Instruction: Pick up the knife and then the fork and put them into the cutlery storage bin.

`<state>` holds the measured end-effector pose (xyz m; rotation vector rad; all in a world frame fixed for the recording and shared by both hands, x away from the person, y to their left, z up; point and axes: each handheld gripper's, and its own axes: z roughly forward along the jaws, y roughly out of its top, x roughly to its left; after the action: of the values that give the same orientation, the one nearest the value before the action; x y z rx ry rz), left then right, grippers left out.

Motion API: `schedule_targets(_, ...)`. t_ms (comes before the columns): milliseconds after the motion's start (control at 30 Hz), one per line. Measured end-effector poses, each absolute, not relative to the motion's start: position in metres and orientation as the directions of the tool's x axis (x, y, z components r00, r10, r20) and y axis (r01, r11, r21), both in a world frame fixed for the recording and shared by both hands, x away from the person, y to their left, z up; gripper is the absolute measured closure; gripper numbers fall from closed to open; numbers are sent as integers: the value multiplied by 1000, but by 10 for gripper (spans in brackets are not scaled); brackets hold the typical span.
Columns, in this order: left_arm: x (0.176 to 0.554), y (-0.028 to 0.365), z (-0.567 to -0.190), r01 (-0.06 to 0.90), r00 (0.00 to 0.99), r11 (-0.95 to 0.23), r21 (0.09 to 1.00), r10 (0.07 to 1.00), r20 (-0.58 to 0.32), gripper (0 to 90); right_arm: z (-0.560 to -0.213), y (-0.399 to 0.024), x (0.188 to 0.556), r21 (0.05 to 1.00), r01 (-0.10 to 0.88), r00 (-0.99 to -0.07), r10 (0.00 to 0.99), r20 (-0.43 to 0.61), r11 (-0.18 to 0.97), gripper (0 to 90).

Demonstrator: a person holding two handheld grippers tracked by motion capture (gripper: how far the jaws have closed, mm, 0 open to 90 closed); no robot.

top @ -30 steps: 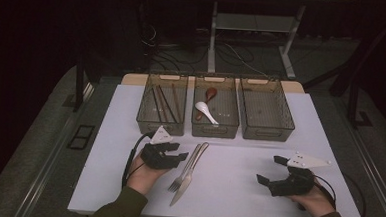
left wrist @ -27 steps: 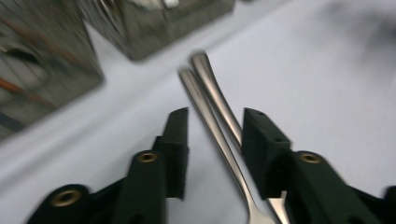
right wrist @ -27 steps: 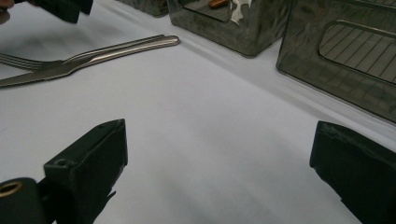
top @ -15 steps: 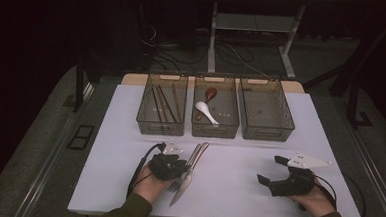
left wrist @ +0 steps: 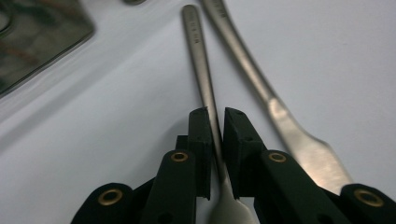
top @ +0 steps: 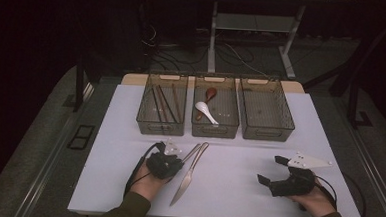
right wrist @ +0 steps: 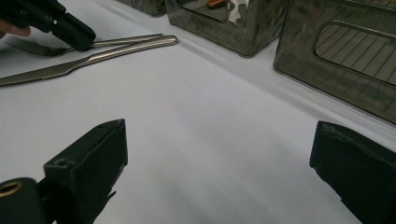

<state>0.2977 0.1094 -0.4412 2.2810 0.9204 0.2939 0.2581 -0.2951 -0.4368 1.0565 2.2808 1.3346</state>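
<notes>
Seen from the high view alone: a broad white counter [top: 259, 142] with dark floor around it, a tangle of cables [top: 168, 57] and a grey metal frame [top: 213, 39] behind. Lined up along the far edge, three smoky clear plastic bins: the left bin [top: 161, 128] with brown chopsticks [top: 163, 104], the middle bin [top: 215, 131] with a white ceramic spoon [top: 206, 111] and a brown spoon [top: 210, 94], the right bin [top: 267, 134] beside them.

Held low over the near half, well apart, the black two-jaw left tool [top: 178, 163] and the black two-jaw right tool [top: 269, 170], each in a hand.

Made plain only by the left gripper view: left tool [left wrist: 215, 135] just closing, now clamped on the thin neck of a slim steel fork [left wrist: 205, 79], pads pressing both sides. Lay flat on the counter just beside it, to the right, a long steel table knife [left wrist: 261, 84], handles nearly touching at the far end. From above, fork [top: 193, 151] mostly covered by the tool, knife [top: 187, 178] angled toward the near edge.

In the right gripper view, right tool [right wrist: 219, 154] wide open over bare counter, gripping nothing; knife [right wrist: 84, 63] and fork [right wrist: 126, 39] far off at upper left.

Fork tines cut off at the bottom of the left gripper view. Could not read the lettering on the handles. Bin walls blurred and cropped up close.
</notes>
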Motion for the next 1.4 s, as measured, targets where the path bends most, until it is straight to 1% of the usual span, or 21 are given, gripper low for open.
schedule_targets(67, 300, 114, -443, 561, 716, -503, 658, 693, -81, 827, -437, -295, 258, 843, 445, -688, 718, 106, 302, 41)
schedule_targets(100, 300, 115, -444, 567, 711, -492, 661, 698, -90, 829, -437, -295, 258, 842, 447, -687, 719, 107, 301, 41)
schedule_targets(333, 302, 116, -442, 577, 710, -495, 650, 698, -99, 842, -437, -294, 258, 841, 449, -686, 719, 109, 301, 41)
schedule_targets(433, 302, 118, -439, 553, 719, -511, 658, 692, -66, 844, -436, -294, 258, 842, 447, -687, 718, 109, 300, 41)
schedule_targets(633, 304, 123, -429, 518, 752, -526, 675, 656, -67, 845, -436, -294, 258, 842, 445, -693, 712, 110, 304, 41)
schedule_targets(800, 305, 128, -419, 493, 778, -514, 702, 622, -91, 844, -432, -294, 260, 842, 437, -715, 690, 114, 315, 42)
schedule_targets(1000, 306, 122, -407, 425, 846, -534, 731, 521, -111, 844, -415, -288, 266, 833, 406, -775, 624, 96, 377, 43)
schedule_targets(1033, 306, 119, -407, 408, 858, -540, 736, 501, -109, 844, -411, -286, 268, 827, 405, -789, 606, 102, 388, 75)
schedule_targets(1067, 307, 116, -406, 392, 872, -553, 735, 477, -106, 844, -409, -285, 270, 826, 391, -807, 583, 94, 407, 127)
schedule_targets(1100, 308, 112, -406, 378, 883, -557, 739, 458, -107, 844, -408, -283, 271, 823, 383, -819, 567, 92, 420, 146)
schedule_targets(1167, 309, 103, -406, 340, 911, -567, 751, 396, -114, 844, -405, -277, 275, 811, 378, -835, 542, 92, 446, 155)
schedule_targets(1267, 310, 87, -404, 280, 944, -602, 748, 313, -102, 844, -401, -266, 279, 807, 346, -864, 498, 75, 479, 202)
schedule_targets(1333, 311, 76, -404, 253, 957, -626, 738, 274, -95, 844, -398, -258, 282, 805, 327, -884, 462, 75, 494, 224)
schedule_targets(1400, 312, 66, -403, 222, 970, -640, 735, 222, -100, 844, -396, -248, 285, 794, 326, -899, 429, 93, 512, 236)
